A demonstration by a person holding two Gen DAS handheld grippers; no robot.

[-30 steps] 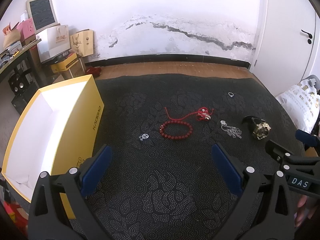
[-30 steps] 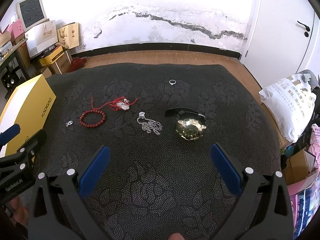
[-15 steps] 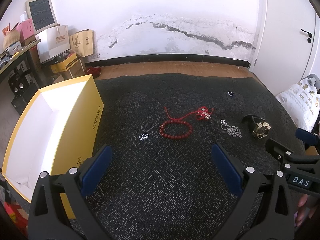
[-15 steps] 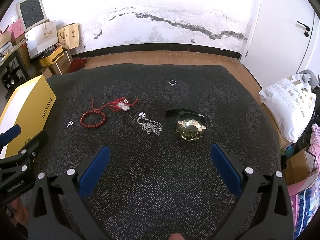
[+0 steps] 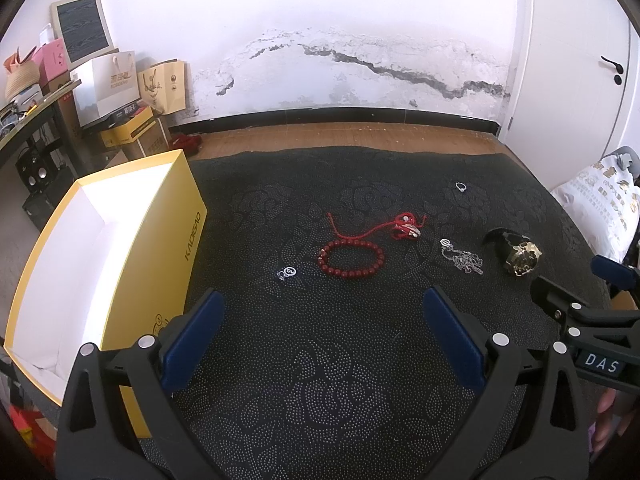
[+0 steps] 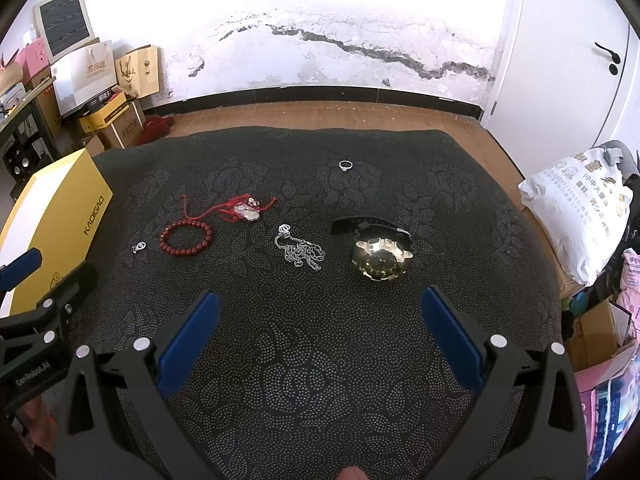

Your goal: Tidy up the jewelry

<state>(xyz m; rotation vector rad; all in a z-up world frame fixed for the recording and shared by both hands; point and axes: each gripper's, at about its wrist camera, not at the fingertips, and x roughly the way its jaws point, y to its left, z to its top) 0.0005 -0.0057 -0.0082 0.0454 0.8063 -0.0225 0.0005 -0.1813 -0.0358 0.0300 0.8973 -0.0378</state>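
Six pieces lie scattered on a dark cloth (image 5: 320, 380) with a raised dotted rose pattern, all ahead of both claws and none yet in the yellow box (image 5: 100, 248), which stands open at the cloth's left edge, white inside. The left claw (image 5: 320, 332) gapes wide and empty; just ahead of it lie a small silver charm (image 5: 287, 273) and a ring of glossy red beads (image 5: 351, 258), the charm nearer the box. The right claw (image 6: 320, 332) is likewise wide and empty; the loose heap of silver chain (image 6: 300, 251) lies ahead and slightly left of it, the gold watch (image 6: 379, 260) with its black strap ahead and slightly right. Beyond the beads a red cord (image 5: 376, 226) with a pale pendant runs left to right, and a thin ring (image 6: 345, 165) sits farthest off. By my reckoning the left hand suits the charm or beads, being beside the box. The chain is limp and will bunch; the watch is hard and domed, likely slippery.
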